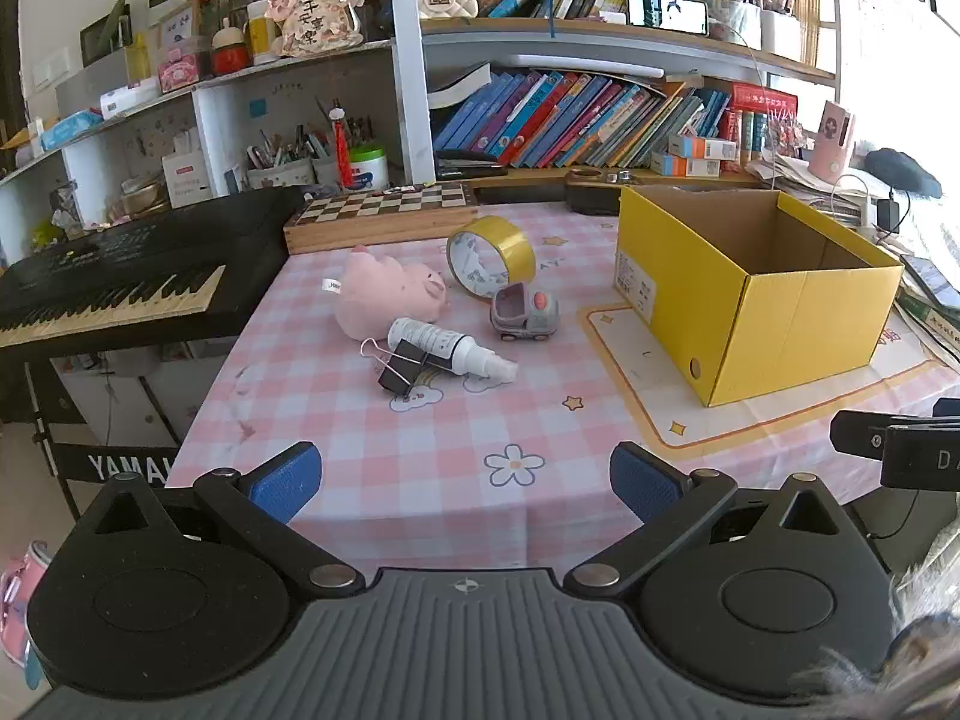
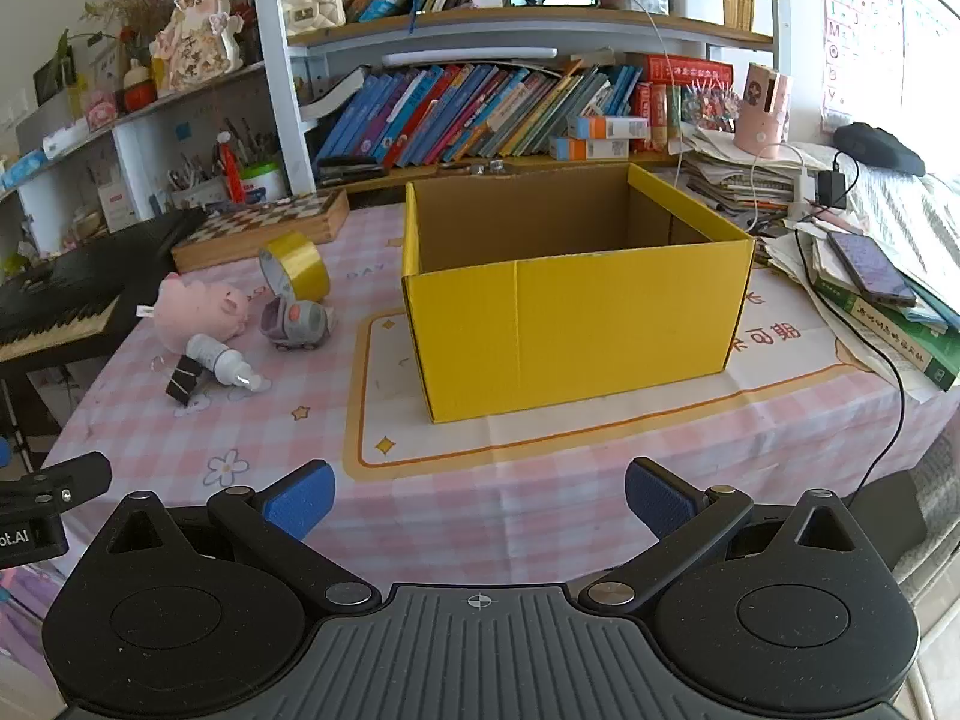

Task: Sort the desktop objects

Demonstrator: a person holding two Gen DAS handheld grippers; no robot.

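Left tongs: I have them spread wide over the near edge of the bench, blue pads holding nothing
Right tongs: I hold these wide apart too, nothing between them, facing the yellow box
Binder clip: black, lying nearest me, touching the spray bottle
Spray bottle: white, on its side, nozzle pointing right
Toy car: grey, just beyond the bottle
Plush pig: pink, on its side, left of the car
Tape roll: gold, standing on edge behind the car
Yellow box: open-topped, on a mat at right, well apart from the cluster
Chessboard: at the far edge
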